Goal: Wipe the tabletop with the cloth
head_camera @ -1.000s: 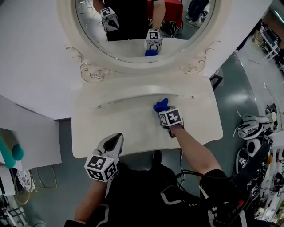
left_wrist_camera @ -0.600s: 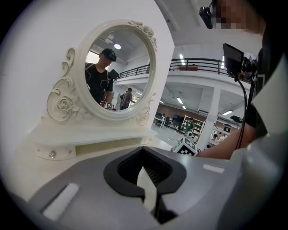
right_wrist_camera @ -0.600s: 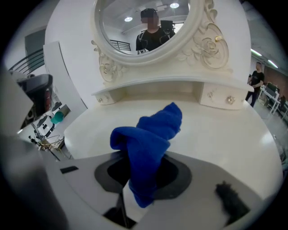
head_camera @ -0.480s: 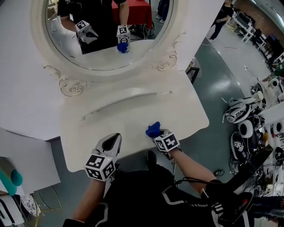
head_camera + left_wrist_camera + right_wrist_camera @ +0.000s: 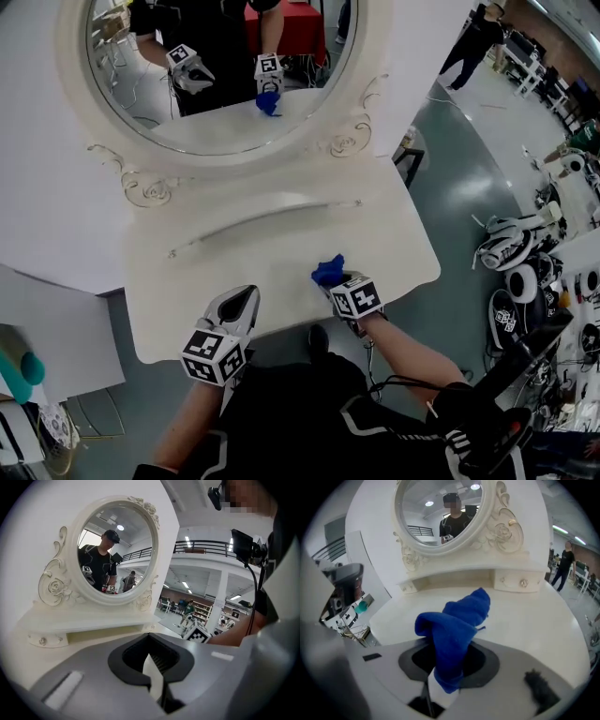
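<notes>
The white tabletop (image 5: 234, 258) of a dressing table lies below me. My right gripper (image 5: 339, 279) is over its near right part, shut on a crumpled blue cloth (image 5: 327, 270). In the right gripper view the blue cloth (image 5: 459, 623) sticks up out of the right gripper (image 5: 443, 686) and droops toward the tabletop (image 5: 525, 616). My left gripper (image 5: 244, 300) hovers at the table's near edge, left of the cloth. Its jaws are closed together with nothing between them, as the left gripper (image 5: 157, 686) shows in its own view.
An oval mirror (image 5: 216, 75) in an ornate white frame rises at the table's back above a low shelf (image 5: 262, 211). White panels (image 5: 56, 328) stand to the left. Helmets and gear (image 5: 516, 248) lie on the floor at the right.
My right gripper has drawn the blue cloth from the middle of the tabletop toward the near edge. The left gripper has stayed near the front edge.
</notes>
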`<state>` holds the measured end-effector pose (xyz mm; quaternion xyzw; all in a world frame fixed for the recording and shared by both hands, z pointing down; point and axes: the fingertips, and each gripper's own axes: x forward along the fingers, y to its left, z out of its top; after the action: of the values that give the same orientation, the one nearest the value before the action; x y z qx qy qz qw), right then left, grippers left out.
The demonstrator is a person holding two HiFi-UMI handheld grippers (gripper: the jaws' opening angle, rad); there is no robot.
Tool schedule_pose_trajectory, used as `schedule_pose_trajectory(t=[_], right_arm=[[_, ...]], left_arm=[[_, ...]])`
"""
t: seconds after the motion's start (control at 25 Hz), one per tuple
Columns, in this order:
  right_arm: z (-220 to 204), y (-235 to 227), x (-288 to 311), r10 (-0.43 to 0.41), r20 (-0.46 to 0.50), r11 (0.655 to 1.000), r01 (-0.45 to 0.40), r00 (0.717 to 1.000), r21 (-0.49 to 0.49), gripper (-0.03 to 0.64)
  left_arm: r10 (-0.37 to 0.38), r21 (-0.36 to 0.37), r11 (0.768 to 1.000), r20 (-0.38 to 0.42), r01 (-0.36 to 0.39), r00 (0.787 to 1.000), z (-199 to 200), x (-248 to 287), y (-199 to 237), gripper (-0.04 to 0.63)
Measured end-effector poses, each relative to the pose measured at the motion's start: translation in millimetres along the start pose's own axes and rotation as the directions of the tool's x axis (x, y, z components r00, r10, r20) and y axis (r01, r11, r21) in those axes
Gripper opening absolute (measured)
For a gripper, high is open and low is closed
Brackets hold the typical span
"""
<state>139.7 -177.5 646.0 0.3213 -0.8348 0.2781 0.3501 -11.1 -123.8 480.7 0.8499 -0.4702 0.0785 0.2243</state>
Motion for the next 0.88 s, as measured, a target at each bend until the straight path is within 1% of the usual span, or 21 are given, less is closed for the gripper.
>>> schedule_pose_trajectory(t=[0.08, 0.2, 0.28, 0.36, 0.48, 0.56, 0.64, 0.72, 0.88], right_arm=[[34.7, -27.8, 12.3, -0.028, 0.019, 0.998, 0.029, 0.999, -0.047, 0.123], [76.5, -58.4, 35.0, -0.073, 0.001, 0.989, 0.073, 0.997, -0.126, 0.123], [95.9, -70.5, 52.9, -0.105, -0.01, 0.984, 0.102, 0.994, -0.147, 0.123], [108.1, -79.2, 66.1, -0.112, -0.016, 0.982, 0.108, 0.994, -0.156, 0.123], [102.3, -84.2, 71.8, -0.101, -0.065, 0.977, 0.086, 0.993, -0.195, 0.123], [91.5, -80.4, 68.3, -0.108, -0.086, 0.97, 0.086, 0.99, -0.229, 0.123], [77.9, -72.1, 61.8, -0.11, -0.096, 0.966, 0.083, 0.989, -0.243, 0.123], [60.1, -61.3, 52.6, -0.097, -0.101, 0.97, 0.071, 0.99, -0.231, 0.123], [19.5, -41.3, 25.1, -0.07, -0.102, 0.983, 0.051, 0.992, -0.174, 0.123]], left_arm=[[0.026, -0.008, 1.0, 0.003, -0.026, 1.0, -0.4, -1.6, 1.2, 0.009], [0.078, -0.024, 0.997, -0.003, -0.078, 0.997, -3.9, -10.6, 9.0, 0.009], [0.123, -0.035, 0.992, -0.003, -0.123, 0.992, -6.1, -19.7, 18.2, 0.009], [0.16, -0.051, 0.986, 0.007, -0.16, 0.987, -6.7, -23.1, 23.2, 0.009], [0.178, -0.077, 0.981, 0.019, -0.176, 0.984, -9.9, -20.8, 22.2, 0.009], [0.173, -0.082, 0.982, 0.017, -0.171, 0.985, -12.2, -20.4, 21.5, 0.009], [0.159, -0.076, 0.985, 0.012, -0.158, 0.987, -13.1, -19.5, 21.9, 0.009], [0.141, -0.066, 0.988, 0.01, -0.14, 0.99, -12.1, -17.4, 21.3, 0.009], [0.083, -0.036, 0.996, 0.012, -0.083, 0.996, -4.7, -9.4, 14.9, 0.009]])
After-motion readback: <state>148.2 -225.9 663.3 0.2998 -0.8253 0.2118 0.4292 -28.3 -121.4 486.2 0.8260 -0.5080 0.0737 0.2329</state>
